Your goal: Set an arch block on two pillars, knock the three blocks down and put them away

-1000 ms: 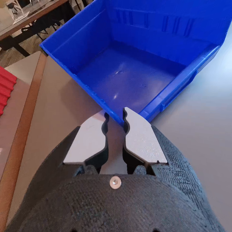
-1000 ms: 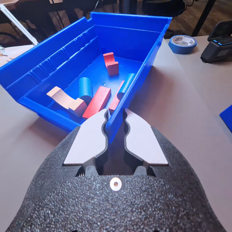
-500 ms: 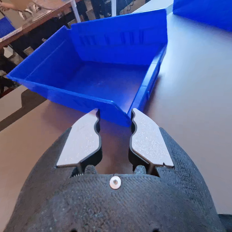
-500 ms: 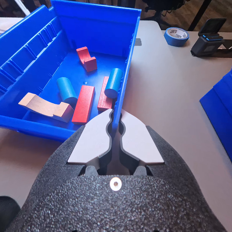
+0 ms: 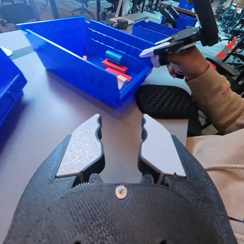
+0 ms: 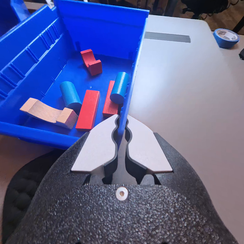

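While R gripper [image 6: 122, 119] on bin wall [image 6: 137, 74], L gripper [image 5: 121, 117] free.

A pale grey table [image 6: 184, 92] is seen, brightly lit, with a grey strip [image 6: 167, 38] at its far edge. Beyond it, dark office chairs [image 5: 84, 9] and further desks [image 5: 132, 17] are visible on a brownish floor.

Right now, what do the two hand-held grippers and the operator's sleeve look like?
Left hand-held gripper and right hand-held gripper look alike: black textured shell, silver screw, pale grey fingers with wavy dark inner edges. The sleeve is tan. No cables visible.
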{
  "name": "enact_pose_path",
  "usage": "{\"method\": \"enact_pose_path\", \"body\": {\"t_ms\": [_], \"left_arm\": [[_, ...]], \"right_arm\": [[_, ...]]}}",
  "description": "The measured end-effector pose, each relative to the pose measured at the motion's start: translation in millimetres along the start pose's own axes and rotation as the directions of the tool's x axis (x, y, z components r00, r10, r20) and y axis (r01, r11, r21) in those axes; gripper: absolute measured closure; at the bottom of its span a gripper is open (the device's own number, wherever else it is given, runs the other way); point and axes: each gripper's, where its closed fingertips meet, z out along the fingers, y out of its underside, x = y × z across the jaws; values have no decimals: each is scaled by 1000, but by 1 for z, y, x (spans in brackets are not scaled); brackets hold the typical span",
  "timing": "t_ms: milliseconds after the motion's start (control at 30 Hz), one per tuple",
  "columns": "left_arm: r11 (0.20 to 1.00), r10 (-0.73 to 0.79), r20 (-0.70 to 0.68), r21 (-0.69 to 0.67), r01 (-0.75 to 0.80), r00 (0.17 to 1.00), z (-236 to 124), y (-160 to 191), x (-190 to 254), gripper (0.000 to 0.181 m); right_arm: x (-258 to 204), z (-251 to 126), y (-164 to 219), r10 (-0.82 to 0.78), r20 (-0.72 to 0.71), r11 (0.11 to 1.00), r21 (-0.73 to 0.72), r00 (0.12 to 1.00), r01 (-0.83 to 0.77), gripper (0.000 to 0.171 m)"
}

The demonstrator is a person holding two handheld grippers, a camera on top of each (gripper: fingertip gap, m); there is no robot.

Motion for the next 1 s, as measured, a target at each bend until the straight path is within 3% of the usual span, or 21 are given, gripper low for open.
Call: {"method": "enact_pose_path", "body": {"t_ms": [133, 200, 333, 433, 500, 600, 767, 867, 1000], "left_arm": [[1000, -9, -6, -29, 9, 1000, 36, 5, 34, 115], [1000, -7, 11, -1, 7, 1000, 55, 3, 43, 122], [987, 162, 157, -25, -160, 974, 82, 11, 38, 150], [960, 279, 242, -65, -272, 929, 71, 5, 31, 173], [962, 272, 257, -55, -267, 927, 57, 2, 28, 168], [988, 151, 160, 7, -154, 976, 51, 3, 38, 161], [985, 132, 154, 90, -147, 979, 47, -1, 49, 152], [990, 110, 192, 66, -124, 975, 52, 5, 40, 121], [999, 35, 104, 17, -37, 994, 82, 20, 48, 107]], "right_arm": [[-38, 3, -6, -24, 66, 999, 30, 998, 22, 167], [-46, 2, -9, -11, 81, 998, 55, 997, 7, 168], [-53, -11, -18, -29, 80, 992, 123, 996, 19, 168], [-50, -18, -23, -14, 77, 989, 146, 997, 2, 168], [-45, -18, -23, 20, 91, 988, 148, 996, -33, 168], [-41, -16, -21, 70, 109, 985, 149, 992, -86, 168], [-22, -19, -29, 141, 110, 968, 194, 984, -160, 168], [-7, -16, -28, 179, 86, 961, 197, 980, -193, 168], [0, -13, -32, 218, 84, 950, 211, 972, -231, 168]]}}
